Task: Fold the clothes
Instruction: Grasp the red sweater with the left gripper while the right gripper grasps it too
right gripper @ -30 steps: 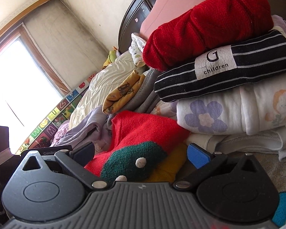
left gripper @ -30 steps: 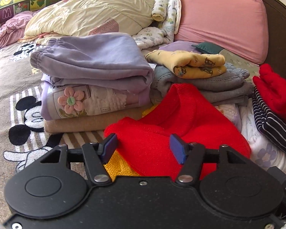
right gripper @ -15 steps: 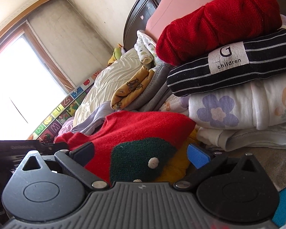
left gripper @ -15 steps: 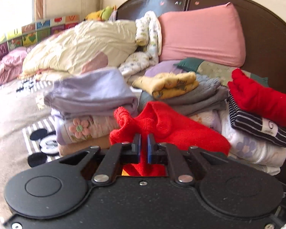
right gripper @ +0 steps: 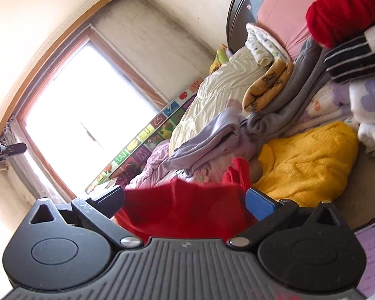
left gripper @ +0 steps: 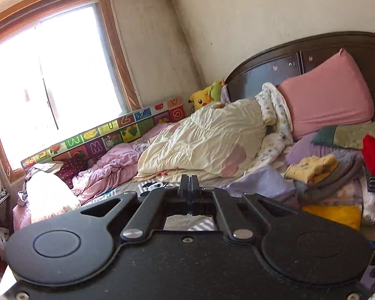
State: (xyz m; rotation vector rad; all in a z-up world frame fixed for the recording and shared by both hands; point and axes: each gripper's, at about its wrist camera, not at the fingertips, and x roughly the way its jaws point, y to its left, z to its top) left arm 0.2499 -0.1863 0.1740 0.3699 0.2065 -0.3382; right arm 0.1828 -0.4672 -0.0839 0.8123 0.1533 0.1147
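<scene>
The red sweater [right gripper: 182,212] hangs raised in front of my right gripper [right gripper: 185,197], which is open with the cloth spread between its fingers. A bunched red part [right gripper: 237,172] sticks up near the blue right finger pad [right gripper: 258,203]. My left gripper [left gripper: 190,182] is shut and held high over the bed. No cloth shows between its fingers in the left wrist view, but the sweater stays lifted. A yellow knit sweater [right gripper: 307,162] lies uncovered on the bed beside the folded piles.
Folded stacks stand at the right: lilac trousers [left gripper: 262,185], grey clothes under a yellow garment [left gripper: 312,170], and a red knit on a striped piece [right gripper: 347,12]. A cream quilt [left gripper: 205,145] and pink pillow [left gripper: 325,107] lie by the headboard. A phone [right gripper: 370,255] lies near my right gripper.
My left gripper shut on the red sweater and rose, lifting it off the yellow one. Its view now looks over the bed toward the window. The right gripper stayed open.
</scene>
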